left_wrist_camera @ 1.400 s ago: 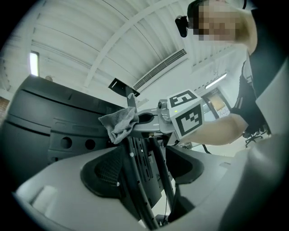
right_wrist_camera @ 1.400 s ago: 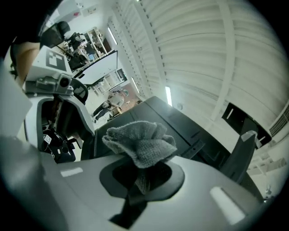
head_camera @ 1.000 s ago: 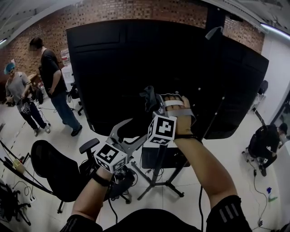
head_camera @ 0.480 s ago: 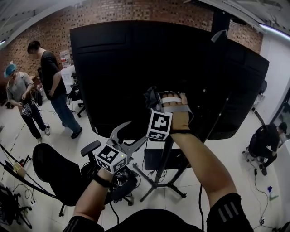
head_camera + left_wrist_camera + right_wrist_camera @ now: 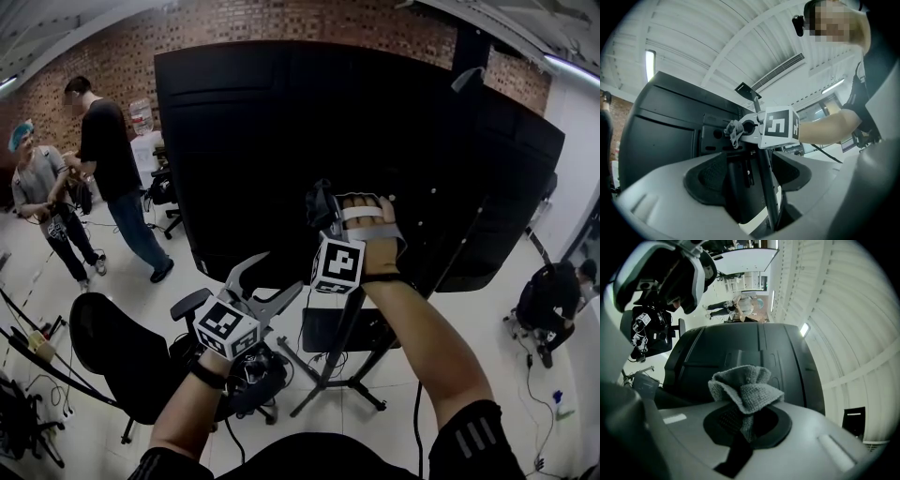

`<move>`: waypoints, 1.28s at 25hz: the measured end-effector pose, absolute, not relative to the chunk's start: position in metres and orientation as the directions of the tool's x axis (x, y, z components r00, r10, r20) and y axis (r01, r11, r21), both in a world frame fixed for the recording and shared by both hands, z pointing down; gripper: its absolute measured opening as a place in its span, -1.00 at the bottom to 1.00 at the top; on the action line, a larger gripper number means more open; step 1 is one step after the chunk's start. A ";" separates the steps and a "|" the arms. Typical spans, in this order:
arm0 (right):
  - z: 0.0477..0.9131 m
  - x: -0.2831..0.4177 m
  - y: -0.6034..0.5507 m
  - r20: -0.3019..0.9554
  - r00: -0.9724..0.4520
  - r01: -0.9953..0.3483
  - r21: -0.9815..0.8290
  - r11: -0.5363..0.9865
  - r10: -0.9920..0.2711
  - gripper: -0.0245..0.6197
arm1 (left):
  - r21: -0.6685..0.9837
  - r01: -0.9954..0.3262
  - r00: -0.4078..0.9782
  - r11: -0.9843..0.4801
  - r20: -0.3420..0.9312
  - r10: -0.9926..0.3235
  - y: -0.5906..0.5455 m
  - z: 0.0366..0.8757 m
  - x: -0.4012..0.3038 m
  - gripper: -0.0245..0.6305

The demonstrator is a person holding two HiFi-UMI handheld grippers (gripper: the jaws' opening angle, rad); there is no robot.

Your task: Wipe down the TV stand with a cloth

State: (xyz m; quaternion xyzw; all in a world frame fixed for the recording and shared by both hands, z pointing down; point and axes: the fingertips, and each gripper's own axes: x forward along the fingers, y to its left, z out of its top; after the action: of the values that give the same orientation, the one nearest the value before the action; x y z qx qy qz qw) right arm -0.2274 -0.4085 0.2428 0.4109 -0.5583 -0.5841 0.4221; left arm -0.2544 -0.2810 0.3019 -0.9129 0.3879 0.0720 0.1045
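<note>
The right tool [image 5: 747, 423] pinches a bunched grey cloth [image 5: 746, 391] close to the TV's black back panel [image 5: 244, 141]. The left tool [image 5: 750, 174] hangs lower, jaws apart and empty, facing the TV stand pole [image 5: 766, 187].

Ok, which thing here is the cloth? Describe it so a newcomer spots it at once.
Start at the big black TV back panel filling the middle of the head view. Raised in front of it is the right gripper, and bunched in its shut jaws is the cloth. It is the only soft, grey, ruffled thing there; the left gripper is open and empty.
</note>
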 end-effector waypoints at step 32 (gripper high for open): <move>0.243 -0.320 -0.346 0.029 -0.618 -0.176 0.969 0.174 -0.786 -0.86 | -0.135 -0.782 0.622 -0.608 -0.218 -0.752 -0.254 0.308 -0.294 0.08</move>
State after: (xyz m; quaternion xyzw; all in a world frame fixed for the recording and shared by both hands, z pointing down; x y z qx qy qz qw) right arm -0.3204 -0.3459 0.2430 0.3370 -0.7139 -0.5471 0.2785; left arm -0.2935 -0.2541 0.3080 -0.8940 0.4291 0.0696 0.1087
